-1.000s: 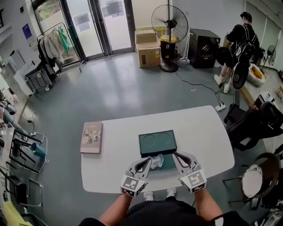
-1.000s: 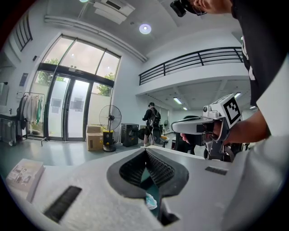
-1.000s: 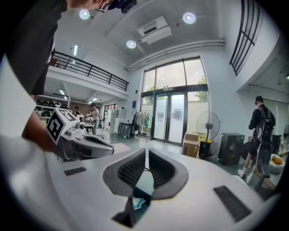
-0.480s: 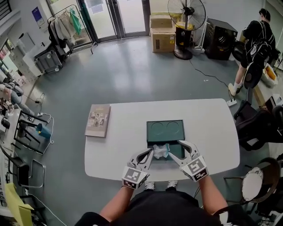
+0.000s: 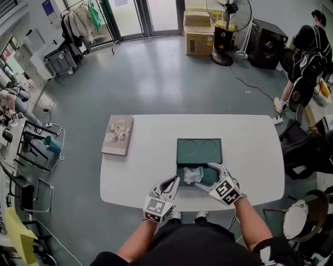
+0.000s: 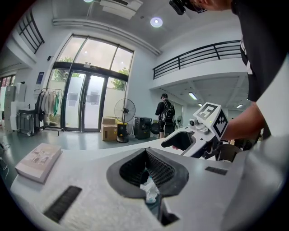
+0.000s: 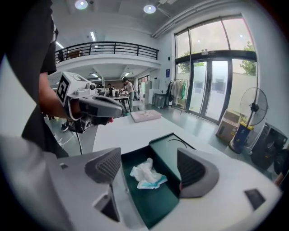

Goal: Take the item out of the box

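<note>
A dark green box [image 5: 180, 172] stands open on the white table [image 5: 145, 171], with its lid [image 5: 199, 150] lying flat just behind it. A crumpled white item [image 5: 193, 174] lies on the box floor [image 7: 158, 203]. My right gripper [image 5: 207, 176] hangs over the box and its jaws are opening. In the right gripper view the item [image 7: 146, 173] sits between the pads [image 7: 195, 170], which do not touch it. My left gripper [image 5: 174, 182] is shut at the box's front left corner, empty. In its own view the left gripper [image 6: 151, 178] shows the item only just past its tips.
A book [image 5: 117, 135] lies at the table's left end. Dark chairs [image 5: 304, 156] and a round stool [image 5: 296, 219] stand to the right of the table. Far across the floor are a fan [image 5: 227, 13], cardboard boxes [image 5: 199, 39] and a person [image 5: 307, 52].
My right gripper's jaws have spread apart and let go of the white item, which now lies loose in the box. The left gripper sits a little farther from it.
</note>
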The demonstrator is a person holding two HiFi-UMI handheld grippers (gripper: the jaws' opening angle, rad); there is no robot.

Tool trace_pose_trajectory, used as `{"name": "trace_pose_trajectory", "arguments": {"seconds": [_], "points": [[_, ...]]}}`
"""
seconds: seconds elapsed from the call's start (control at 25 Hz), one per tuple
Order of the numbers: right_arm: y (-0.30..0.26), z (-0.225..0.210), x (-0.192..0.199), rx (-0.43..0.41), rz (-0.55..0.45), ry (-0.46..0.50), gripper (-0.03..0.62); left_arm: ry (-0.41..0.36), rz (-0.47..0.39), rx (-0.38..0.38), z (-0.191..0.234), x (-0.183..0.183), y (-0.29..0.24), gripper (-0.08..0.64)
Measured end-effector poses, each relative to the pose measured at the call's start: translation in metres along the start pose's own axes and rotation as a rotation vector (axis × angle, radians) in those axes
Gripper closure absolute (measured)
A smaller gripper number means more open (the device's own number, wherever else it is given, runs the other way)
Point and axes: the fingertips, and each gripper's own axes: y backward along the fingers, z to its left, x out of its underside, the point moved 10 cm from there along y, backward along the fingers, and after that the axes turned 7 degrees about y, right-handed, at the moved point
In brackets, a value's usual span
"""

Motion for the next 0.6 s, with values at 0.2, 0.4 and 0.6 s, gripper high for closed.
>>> {"name": "trace_pose_trajectory", "arguments": {"seconds": [0.2,0.4,0.6], "points": [[-0.018,-0.001,0.011,-0.055,0.054,-0.003,0.179,0.015,0.015,-0.008,-0.006,0.002,0.003,0.548],[-0.036,-0.006,0.016,-0.087,0.125,0.093,0.184,0.009,0.024,-0.017,-0.006,0.008,0.006,0.548],[-0.056,-0.007,0.019,-0.140,0.186,0.151,0.193,0.014,0.029,-0.045,0.001,0.005,0.013,0.548]]}}
